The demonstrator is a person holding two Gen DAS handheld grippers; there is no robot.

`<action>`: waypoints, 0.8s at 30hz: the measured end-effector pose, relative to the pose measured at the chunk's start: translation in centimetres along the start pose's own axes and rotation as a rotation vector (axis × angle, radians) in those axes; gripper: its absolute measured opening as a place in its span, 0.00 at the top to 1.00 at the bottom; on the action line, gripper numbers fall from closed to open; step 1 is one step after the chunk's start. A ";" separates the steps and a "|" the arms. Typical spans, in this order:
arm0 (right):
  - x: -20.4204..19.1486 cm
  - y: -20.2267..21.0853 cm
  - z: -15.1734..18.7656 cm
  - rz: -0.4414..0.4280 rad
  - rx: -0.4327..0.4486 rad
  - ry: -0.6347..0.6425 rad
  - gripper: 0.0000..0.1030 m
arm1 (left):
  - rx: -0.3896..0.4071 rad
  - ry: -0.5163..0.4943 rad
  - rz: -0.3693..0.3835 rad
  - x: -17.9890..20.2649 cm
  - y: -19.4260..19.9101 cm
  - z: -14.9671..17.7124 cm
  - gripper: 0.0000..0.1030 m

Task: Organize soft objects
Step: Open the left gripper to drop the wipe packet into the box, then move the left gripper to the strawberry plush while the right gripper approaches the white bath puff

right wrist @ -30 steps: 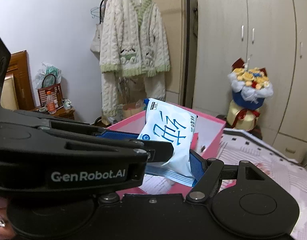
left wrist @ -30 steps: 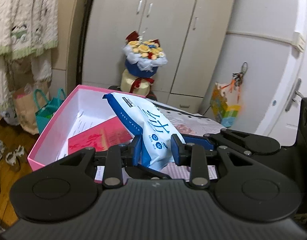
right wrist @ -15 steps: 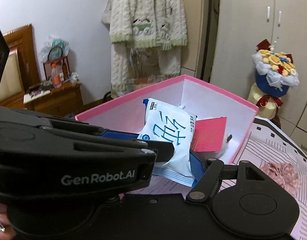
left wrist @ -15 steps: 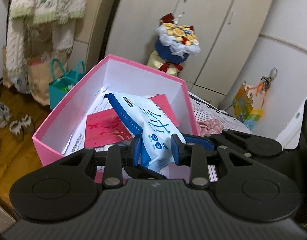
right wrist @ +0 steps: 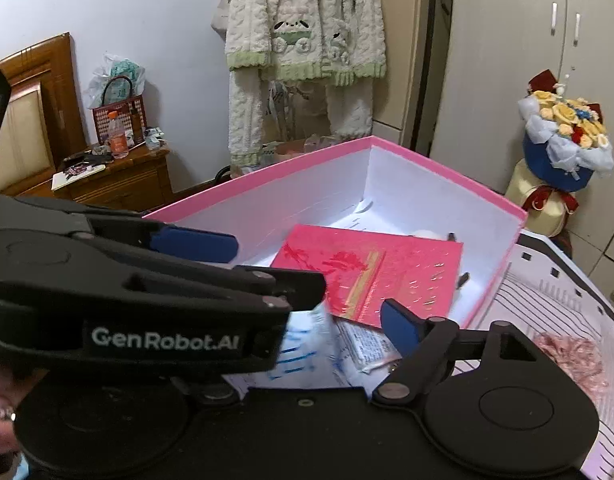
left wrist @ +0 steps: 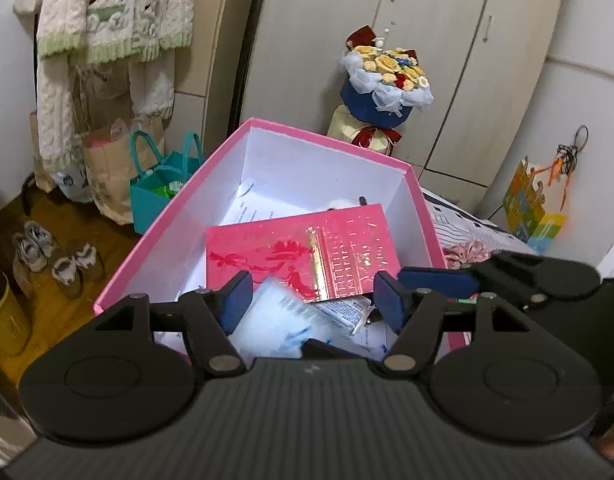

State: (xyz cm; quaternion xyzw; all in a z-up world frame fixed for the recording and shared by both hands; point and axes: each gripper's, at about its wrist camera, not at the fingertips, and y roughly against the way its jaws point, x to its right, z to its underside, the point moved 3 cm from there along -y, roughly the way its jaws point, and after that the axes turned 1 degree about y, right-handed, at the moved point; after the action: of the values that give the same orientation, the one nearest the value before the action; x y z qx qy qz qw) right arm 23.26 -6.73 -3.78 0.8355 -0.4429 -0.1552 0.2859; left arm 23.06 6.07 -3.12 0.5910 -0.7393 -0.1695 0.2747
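Both grippers are letting go over the pink box (left wrist: pixel 267 128): the left gripper (left wrist: pixel 309 300) has just been spreading its jaws and the right gripper (right wrist: pixel 327 276) has just been widening too, with the blue-and-white wipes pack (left wrist: pixel 267 320) blurring between them, free of the blue pads and dropping into the near end of the box beside the red card (left wrist: pixel 303 252). That pack is looking light, squashy and slick in its plastic film, so I'm judging it will dent and slide rather than break. If it needs shifting, pinching across its flat middle or a sealed end seam is looking the safest hold.
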 end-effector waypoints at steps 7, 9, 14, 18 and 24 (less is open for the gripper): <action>0.3 3.4 0.0 0.049 0.022 0.006 0.16 | 0.037 -0.090 0.023 1.8 3.5 -0.7 0.34; 0.3 4.5 0.1 0.061 0.032 0.007 0.16 | 0.054 -0.110 0.035 2.2 4.7 -0.9 0.25; 0.2 7.4 0.4 0.092 0.056 0.013 0.15 | 0.093 -0.173 0.048 3.6 7.4 -1.0 0.25; 0.2 9.5 1.0 0.113 0.074 0.014 0.15 | 0.100 -0.205 0.089 4.9 9.2 -0.7 0.23; 1.9 14.0 3.1 0.098 0.150 -0.039 0.15 | 0.130 -0.249 0.125 6.8 11.2 0.0 0.23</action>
State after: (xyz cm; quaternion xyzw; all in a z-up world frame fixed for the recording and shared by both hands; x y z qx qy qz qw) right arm 13.63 -15.53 2.37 0.8287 -0.4990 -0.1237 0.2213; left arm 13.26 2.20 4.69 0.5347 -0.8125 -0.1756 0.1520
